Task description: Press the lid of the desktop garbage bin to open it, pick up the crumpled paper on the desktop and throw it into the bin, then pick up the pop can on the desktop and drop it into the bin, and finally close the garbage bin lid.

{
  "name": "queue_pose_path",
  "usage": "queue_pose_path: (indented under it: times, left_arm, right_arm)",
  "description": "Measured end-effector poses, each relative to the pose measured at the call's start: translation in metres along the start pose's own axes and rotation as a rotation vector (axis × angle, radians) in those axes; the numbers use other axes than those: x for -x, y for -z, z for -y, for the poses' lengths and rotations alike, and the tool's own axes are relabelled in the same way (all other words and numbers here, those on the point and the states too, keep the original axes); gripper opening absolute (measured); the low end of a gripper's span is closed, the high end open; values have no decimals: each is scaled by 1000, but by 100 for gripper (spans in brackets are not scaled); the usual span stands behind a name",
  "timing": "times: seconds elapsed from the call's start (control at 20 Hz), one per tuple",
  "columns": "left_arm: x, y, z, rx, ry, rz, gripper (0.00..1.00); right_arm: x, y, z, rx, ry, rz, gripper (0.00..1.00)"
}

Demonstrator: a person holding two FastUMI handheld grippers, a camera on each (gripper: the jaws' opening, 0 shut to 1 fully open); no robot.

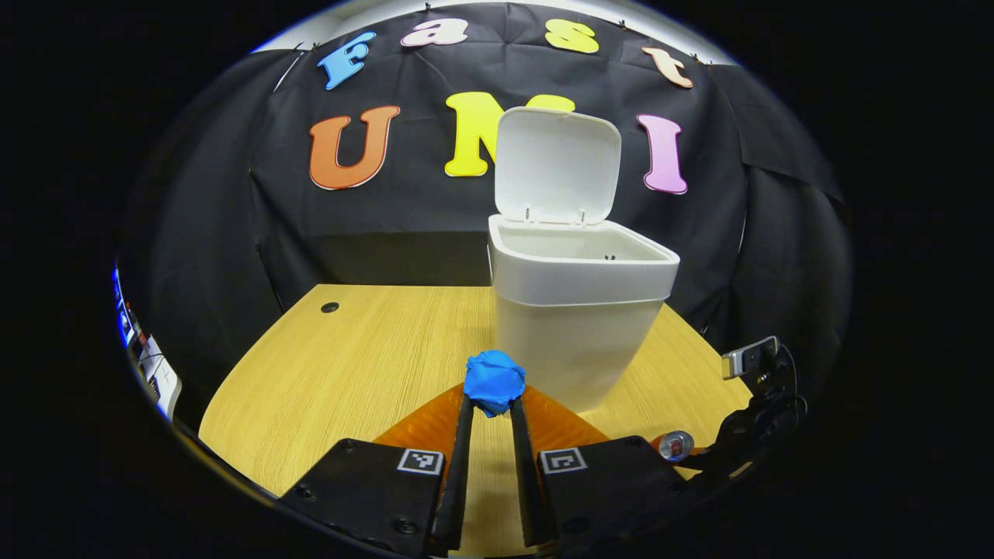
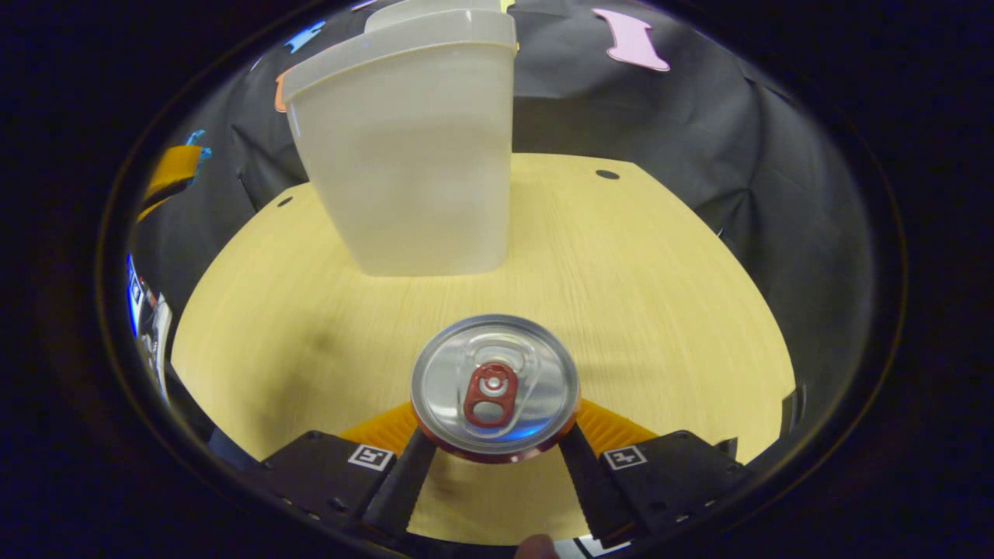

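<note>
The white garbage bin (image 1: 578, 310) stands on the wooden desk with its lid (image 1: 557, 167) tipped up and open. My left gripper (image 1: 492, 402) is shut on the blue crumpled paper (image 1: 494, 379), held in front of the bin and below its rim. In the right gripper view the pop can (image 2: 495, 384) shows its silver top and red tab, and my right gripper (image 2: 497, 444) is shut on its sides. The bin (image 2: 411, 147) rises beyond it. The right gripper (image 1: 757, 419) with the can (image 1: 675, 446) sits low, right of the bin.
The wooden desk (image 1: 349, 365) runs out left of the bin, with a small cable hole (image 1: 330, 307) at its far corner and another hole (image 2: 606, 175) at the back right. The left gripper (image 2: 167, 175) shows far off at the upper left.
</note>
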State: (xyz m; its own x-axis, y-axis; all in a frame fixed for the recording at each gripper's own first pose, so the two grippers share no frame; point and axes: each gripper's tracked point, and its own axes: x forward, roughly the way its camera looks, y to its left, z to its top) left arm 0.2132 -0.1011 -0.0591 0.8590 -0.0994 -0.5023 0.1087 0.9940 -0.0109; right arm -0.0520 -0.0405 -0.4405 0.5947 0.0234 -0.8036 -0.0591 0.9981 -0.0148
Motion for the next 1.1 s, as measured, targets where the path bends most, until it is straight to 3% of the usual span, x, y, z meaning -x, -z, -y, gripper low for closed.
queue_pose_path:
  times: [0.3, 0.85, 1.1]
  left_arm:
    - [1, -48, 7, 16, 17, 74, 31]
    - [-29, -187, 28, 14, 24, 295, 31]
    - [-52, -208, 43, 12, 33, 322, 31]
  right_arm:
    - [28, -30, 4, 18, -6, 12, 82]
    - [90, -119, 57, -63, 51, 118, 82]
    - [101, -156, 75, -90, 56, 170, 82]
